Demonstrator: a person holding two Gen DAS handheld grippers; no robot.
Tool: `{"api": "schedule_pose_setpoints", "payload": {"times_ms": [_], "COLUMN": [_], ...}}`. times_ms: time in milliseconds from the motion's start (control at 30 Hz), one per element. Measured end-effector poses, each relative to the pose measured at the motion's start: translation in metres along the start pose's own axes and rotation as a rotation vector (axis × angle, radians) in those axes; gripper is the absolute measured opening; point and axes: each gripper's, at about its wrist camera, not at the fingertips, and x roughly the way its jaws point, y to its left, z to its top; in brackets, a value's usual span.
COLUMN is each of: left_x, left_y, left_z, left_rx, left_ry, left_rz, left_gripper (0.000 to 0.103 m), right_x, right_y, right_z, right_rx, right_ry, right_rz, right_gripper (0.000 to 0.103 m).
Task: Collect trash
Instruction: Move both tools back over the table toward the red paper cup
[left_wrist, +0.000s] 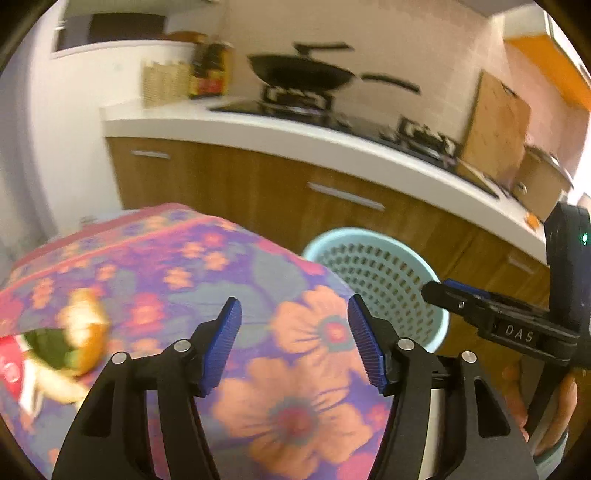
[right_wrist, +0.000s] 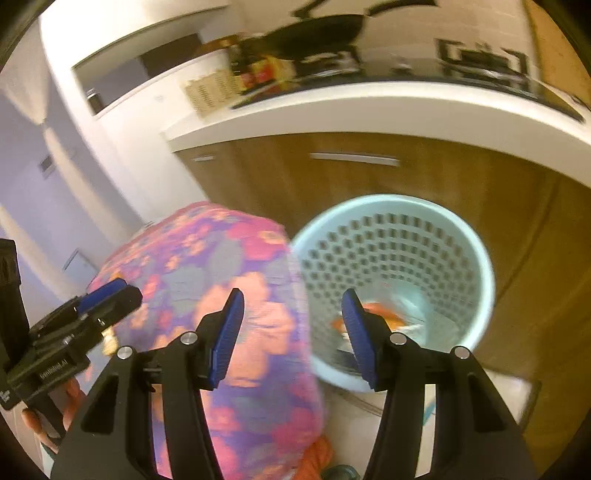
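Note:
A pale blue perforated waste basket (right_wrist: 476, 266) stands on the floor beside a table with a floral cloth (right_wrist: 236, 280); it also shows in the left wrist view (left_wrist: 373, 269). Orange peel and scraps (right_wrist: 388, 319) lie in its bottom. My right gripper (right_wrist: 291, 336) is open and empty above the basket's near rim. My left gripper (left_wrist: 295, 343) is open and empty over the floral cloth (left_wrist: 288, 369). On the cloth at the far left lie orange peel (left_wrist: 86, 332), green scraps (left_wrist: 51, 349) and a red-and-white wrapper (left_wrist: 13, 369). The right gripper (left_wrist: 461, 299) also shows there.
A kitchen counter (left_wrist: 332, 144) with wooden cabinets runs behind, carrying a wok (left_wrist: 303, 72) on a stove, bottles (left_wrist: 212, 70), a cutting board (left_wrist: 495, 129) and a pot (left_wrist: 543, 181). The left gripper (right_wrist: 99, 299) shows at the right wrist view's left edge.

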Motion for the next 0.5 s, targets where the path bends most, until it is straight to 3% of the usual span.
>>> {"api": "schedule_pose_setpoints", "payload": {"times_ms": [333,500], "left_x": [-0.084,-0.109], "left_y": [0.101,0.161], "left_z": [-0.019,-0.032], "left_rx": [-0.151,-0.259], "left_ry": [-0.115,-0.127], "left_rz": [0.214,0.301], "left_gripper": [0.064,0.064], "right_x": [0.021,0.043], "right_y": [0.121,0.175], "right_z": [-0.016,-0.031], "right_rx": [-0.229,-0.311], "right_ry": [0.025,0.063], "right_rz": [0.109,0.163], "right_gripper": [0.053,0.053]}}
